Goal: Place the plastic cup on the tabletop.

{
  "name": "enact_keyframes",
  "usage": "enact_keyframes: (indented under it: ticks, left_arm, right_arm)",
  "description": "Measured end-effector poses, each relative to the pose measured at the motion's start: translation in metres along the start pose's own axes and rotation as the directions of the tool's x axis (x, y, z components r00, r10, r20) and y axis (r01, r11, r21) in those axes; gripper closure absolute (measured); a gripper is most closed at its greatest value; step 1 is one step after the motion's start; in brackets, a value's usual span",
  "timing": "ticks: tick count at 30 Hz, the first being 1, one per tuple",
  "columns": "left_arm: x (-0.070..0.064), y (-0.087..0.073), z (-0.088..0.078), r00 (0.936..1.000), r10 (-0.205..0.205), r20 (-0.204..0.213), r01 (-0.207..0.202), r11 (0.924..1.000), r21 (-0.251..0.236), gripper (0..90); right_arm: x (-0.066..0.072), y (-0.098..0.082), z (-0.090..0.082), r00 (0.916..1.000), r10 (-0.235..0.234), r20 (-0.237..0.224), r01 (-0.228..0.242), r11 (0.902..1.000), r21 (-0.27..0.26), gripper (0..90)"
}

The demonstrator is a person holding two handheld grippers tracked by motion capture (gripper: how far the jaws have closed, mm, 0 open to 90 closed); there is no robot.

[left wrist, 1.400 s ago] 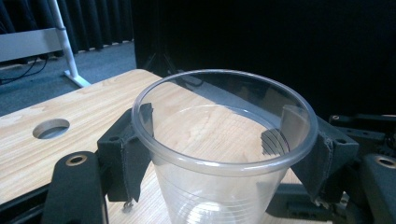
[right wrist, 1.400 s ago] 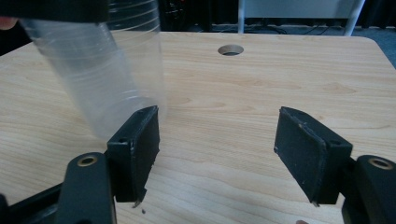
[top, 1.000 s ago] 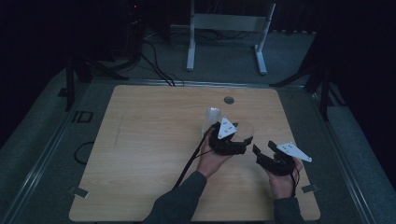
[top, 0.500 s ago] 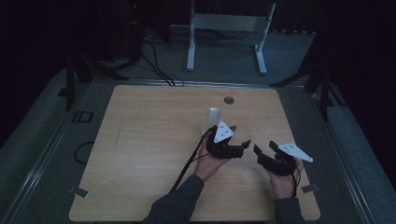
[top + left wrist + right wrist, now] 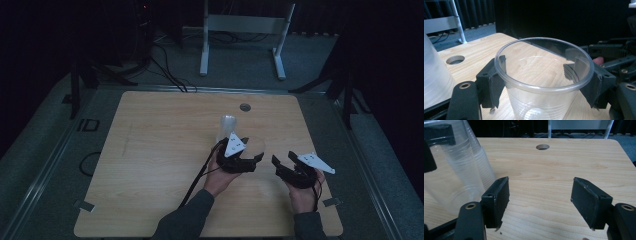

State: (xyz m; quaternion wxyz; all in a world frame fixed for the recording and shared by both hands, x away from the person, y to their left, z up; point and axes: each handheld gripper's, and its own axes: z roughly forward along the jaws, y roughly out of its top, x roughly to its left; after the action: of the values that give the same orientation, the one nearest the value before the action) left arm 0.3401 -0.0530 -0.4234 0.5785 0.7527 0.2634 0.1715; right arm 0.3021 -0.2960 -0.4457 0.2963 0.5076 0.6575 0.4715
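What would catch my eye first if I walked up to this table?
Probably the clear plastic cup clamped upright just under its rim by the left gripper, right of the table's middle. Beside it, a stack of clear cups stands mouth down on the pale wooden table. To the right, the right gripper holds its jaws wide open with nothing between them.

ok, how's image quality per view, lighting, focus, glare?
High view: dim, table lit, surroundings near black. Left gripper view: clear cup sharp, rim catching highlights, stack at the left edge blurred. Right gripper view: evenly lit, cup stack soft and see-through.
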Motion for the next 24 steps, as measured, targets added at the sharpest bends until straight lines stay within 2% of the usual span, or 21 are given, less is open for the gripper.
enact_keyframes:
  ticks: [18, 24]
  left_arm:
    - [0.004, -0.008, -0.013, 0.9997, 0.02, -0.013, -0.02, 0.9998, -0.008, 27.6]
    - [0.007, -0.013, -0.017, 0.9998, 0.009, -0.016, -0.009, 0.9999, -0.008, 27.6]
  right_arm:
    - [-0.002, -0.001, 0.0, 1.0, 0.004, 0.004, -0.004, 1.0, 0.001, 30.5]
    - [-0.002, -0.001, 0.0, 1.0, 0.004, 0.006, -0.004, 1.0, 0.003, 30.6]
